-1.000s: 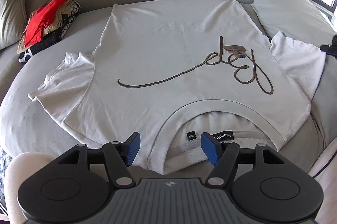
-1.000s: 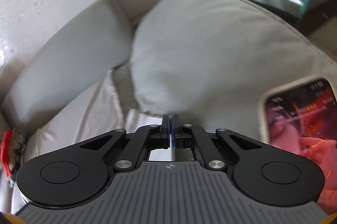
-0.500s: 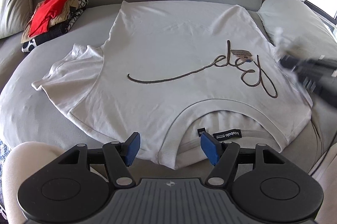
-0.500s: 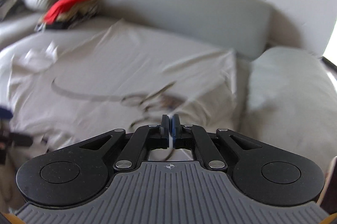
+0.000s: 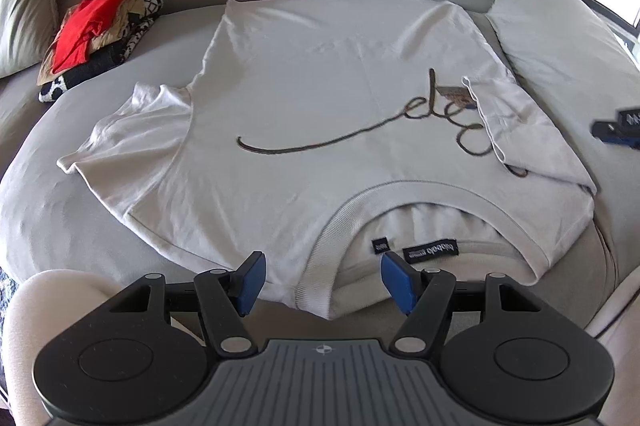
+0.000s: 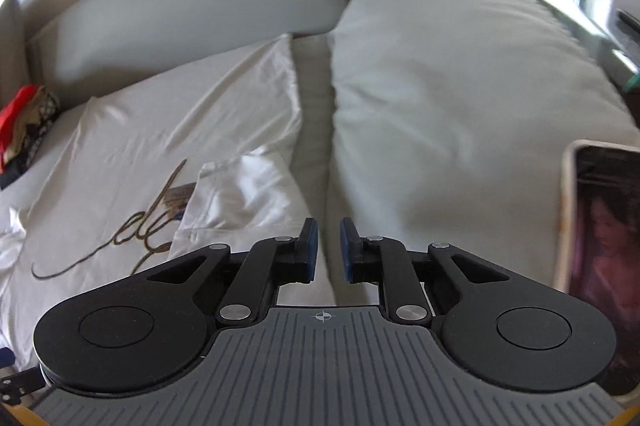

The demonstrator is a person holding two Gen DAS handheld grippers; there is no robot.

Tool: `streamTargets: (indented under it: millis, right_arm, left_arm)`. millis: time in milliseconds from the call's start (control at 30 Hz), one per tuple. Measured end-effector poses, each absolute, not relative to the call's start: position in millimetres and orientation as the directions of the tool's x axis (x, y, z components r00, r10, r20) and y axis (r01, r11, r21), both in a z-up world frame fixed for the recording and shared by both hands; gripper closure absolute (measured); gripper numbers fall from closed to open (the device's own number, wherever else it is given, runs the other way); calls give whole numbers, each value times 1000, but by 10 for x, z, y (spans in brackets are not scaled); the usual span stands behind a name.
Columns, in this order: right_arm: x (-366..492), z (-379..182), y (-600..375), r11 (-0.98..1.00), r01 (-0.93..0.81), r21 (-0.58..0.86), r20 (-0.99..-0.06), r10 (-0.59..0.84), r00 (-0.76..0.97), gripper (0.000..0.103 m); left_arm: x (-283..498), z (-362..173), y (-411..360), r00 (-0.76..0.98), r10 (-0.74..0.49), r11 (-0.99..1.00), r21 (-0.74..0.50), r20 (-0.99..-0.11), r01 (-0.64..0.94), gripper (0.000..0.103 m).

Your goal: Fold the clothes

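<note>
Left gripper (image 5: 322, 280) hangs with its jaws wide apart, right over the collar of the white t-shirt (image 5: 304, 98), gripping nothing. The shirt lies flat on the grey sofa (image 5: 48, 226), one sleeve (image 5: 520, 130) folded in. Right gripper (image 6: 328, 250) sits just beside that sleeve, its narrow jaws opening, empty. Folded clothes pile (image 5: 100, 30) sits far back.

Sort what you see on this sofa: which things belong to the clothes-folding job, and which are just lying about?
Job: white T-shirt; its folded-in sleeve; left gripper; right gripper, jaws opening, nothing between them.
Lying about: pile of clothes; pillow; phone.
</note>
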State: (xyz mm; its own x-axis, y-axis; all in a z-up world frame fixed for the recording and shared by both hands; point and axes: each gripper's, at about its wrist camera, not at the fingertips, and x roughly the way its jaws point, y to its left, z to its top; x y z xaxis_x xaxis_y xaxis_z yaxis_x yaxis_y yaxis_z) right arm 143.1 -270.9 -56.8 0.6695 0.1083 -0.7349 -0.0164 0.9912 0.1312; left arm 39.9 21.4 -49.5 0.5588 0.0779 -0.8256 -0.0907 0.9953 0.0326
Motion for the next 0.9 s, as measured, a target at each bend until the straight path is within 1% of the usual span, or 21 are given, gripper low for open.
streamTargets:
  millis: [100,133,200,267,300,367,400,500,600,767,900]
  right_arm:
    - [1476,-803,-2513,998,-53,19,-793,48,607,84]
    - [1456,-885,-2472,998,-59,-32,-812,8,583,88]
    - [1410,-1013,-2401,990,-73,-121,-839,-63,541,91]
    - [1354,-982,-2383,985,-82,-152,-845,-87,528,91]
    - [1350,-942,-2384,986,-70,-153,-847,-94,523,91]
    - [1322,-831,-2366,989,-49,-137,-838,-89,539,84]
    - [1305,-771,-2320,992,-63,-112,-826,-58,561,83]
    - [1270,-612,-2164,993,-108,-47,-791,29,611,83]
    - [1343,-607,-1901,986,-162,-27,-800,76,595,83]
    - [1408,-756,-1658,980,-177,-93,-833,21,553,83]
    - [1314,-792,-1645,976,-181,-124,-832,-3,554,82]
  left_arm:
    - [392,-501,175,556,81,996,43,-827,-81,38]
    - [386,-496,175,557,83,996,46,-826,-81,38]
    - [378,-487,191,559,88,995,50,-824,-84,38]
    - [374,-484,215,560,94,995,52,-823,-91,38]
    - [374,-486,231,561,97,994,52,-822,-96,38]
    - [383,-498,254,555,102,993,51,-826,-107,38]
    - [384,-503,262,554,100,993,46,-826,-110,38]
    - [363,-504,270,554,93,993,39,-827,-109,38]
    - [326,-489,286,560,94,993,38,-823,-111,37]
    - [277,-462,378,565,105,990,30,-819,-139,37]
    - [271,-469,424,562,111,988,29,-820,-153,37]
